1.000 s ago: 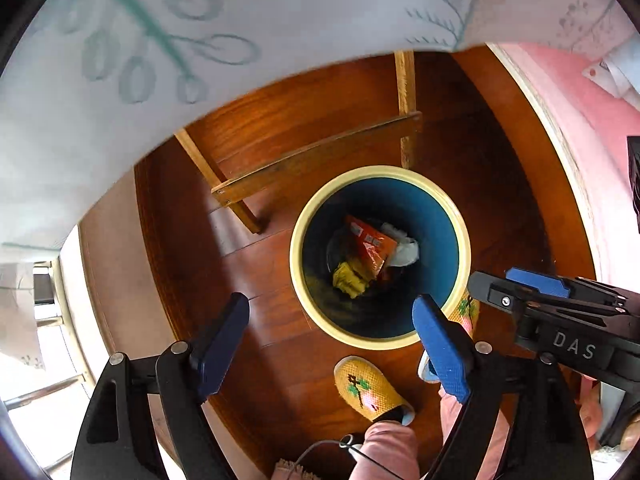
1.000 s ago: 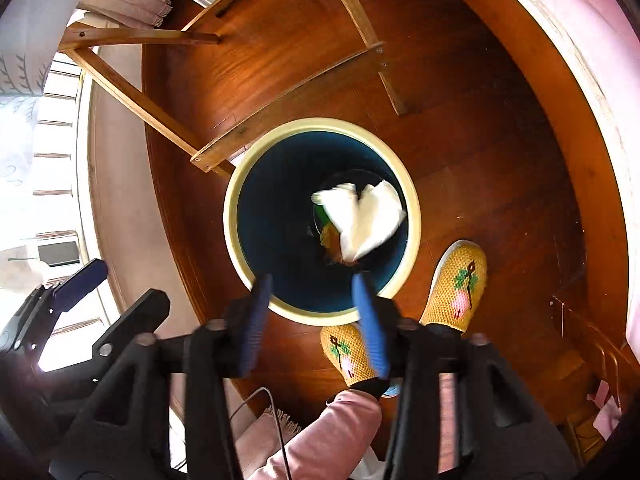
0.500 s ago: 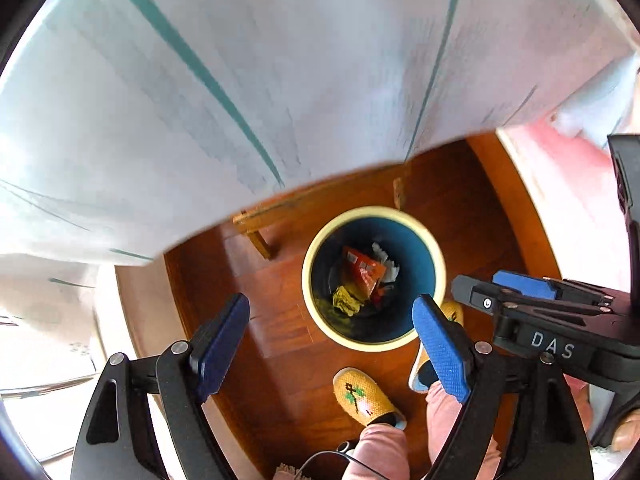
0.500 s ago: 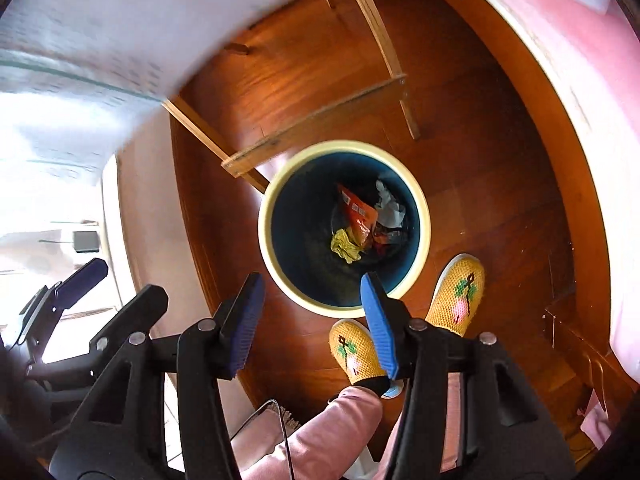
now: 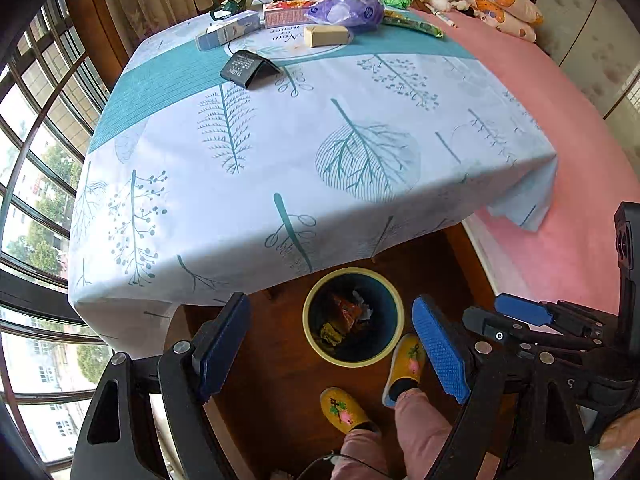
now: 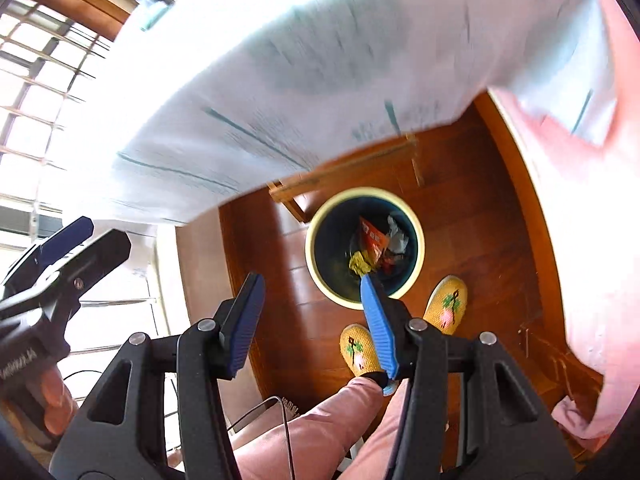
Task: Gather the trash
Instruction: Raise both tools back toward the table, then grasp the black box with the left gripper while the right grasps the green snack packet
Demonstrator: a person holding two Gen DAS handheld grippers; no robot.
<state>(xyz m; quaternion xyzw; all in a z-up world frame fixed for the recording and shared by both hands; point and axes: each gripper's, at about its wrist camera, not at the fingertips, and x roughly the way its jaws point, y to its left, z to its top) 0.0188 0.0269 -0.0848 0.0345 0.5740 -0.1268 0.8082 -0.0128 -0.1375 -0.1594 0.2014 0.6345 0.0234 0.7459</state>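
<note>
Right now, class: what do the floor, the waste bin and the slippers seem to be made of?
Floor: probably varnished wood; reddish-brown planks with seams and a sheen.
Waste bin: likely plastic; smooth cream rim, dark blue inside, though the look leaves it open.
Slippers: knitted or woven yarn, matt; a yellow stitched texture with a flower motif.

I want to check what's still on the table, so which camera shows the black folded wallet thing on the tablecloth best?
The left wrist view: the black folded case lies sharp and unobstructed on the tablecloth, near the boxes at the far end. The right wrist view shows only the blurred cloth edge; the case is not visible there.
</note>
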